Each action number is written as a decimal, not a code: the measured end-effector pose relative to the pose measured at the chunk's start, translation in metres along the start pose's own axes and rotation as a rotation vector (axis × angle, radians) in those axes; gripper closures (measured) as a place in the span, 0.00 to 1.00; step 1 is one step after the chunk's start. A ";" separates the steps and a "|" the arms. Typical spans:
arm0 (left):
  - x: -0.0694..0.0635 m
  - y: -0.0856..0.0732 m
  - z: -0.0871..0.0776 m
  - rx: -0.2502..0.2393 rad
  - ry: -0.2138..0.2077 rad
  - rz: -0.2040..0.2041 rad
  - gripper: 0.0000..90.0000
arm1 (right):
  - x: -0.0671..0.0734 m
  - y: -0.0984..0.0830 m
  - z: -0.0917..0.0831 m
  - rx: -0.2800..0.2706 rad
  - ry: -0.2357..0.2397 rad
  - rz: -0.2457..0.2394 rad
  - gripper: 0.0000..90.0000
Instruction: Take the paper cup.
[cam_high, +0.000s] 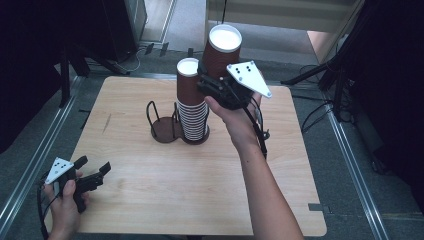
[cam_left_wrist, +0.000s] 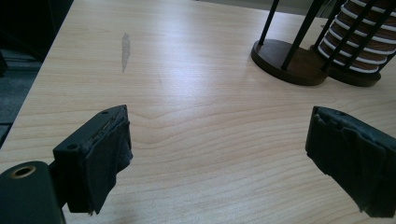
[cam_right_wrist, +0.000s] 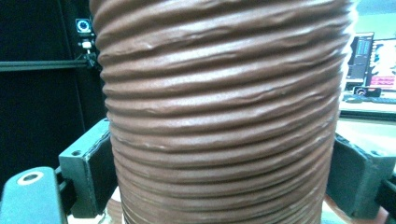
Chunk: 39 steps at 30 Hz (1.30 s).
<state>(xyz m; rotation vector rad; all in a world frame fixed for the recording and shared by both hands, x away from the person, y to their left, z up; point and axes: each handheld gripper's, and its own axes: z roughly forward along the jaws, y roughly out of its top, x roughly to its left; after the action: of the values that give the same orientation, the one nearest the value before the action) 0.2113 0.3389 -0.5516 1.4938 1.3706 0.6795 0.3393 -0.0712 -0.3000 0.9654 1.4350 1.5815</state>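
The right gripper (cam_high: 212, 82) is held up above the far middle of the wooden table (cam_high: 165, 200), its jaws closed against the sides of a single brown ribbed paper cup (cam_high: 221, 52), which stands upright in the air, white inside showing at its mouth. Just beside it, lower down, a tall stack of the same cups (cam_high: 191, 102) sits in a dark holder (cam_high: 167, 131) of two round bases with thin upright wires; the left base is bare. The left gripper (cam_high: 92, 172) rests low near the table's front left corner, jaws spread wide with nothing between them, pointing toward the holder.
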 end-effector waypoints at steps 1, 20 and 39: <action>0.000 0.000 0.000 0.001 0.006 0.001 0.08 | -0.002 -0.001 -0.003 0.000 -0.004 0.001 0.12; 0.000 0.000 -0.001 0.032 -0.008 0.022 0.14 | -0.020 -0.031 -0.041 0.032 -0.044 -0.038 0.12; 0.000 -0.001 -0.002 0.017 -0.032 0.040 0.09 | -0.036 -0.064 -0.080 0.061 -0.076 -0.057 0.12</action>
<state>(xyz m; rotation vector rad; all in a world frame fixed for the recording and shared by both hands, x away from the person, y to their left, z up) 0.2090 0.3391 -0.5514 1.5423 1.3290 0.6679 0.2850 -0.1325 -0.3713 1.0004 1.4529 1.4521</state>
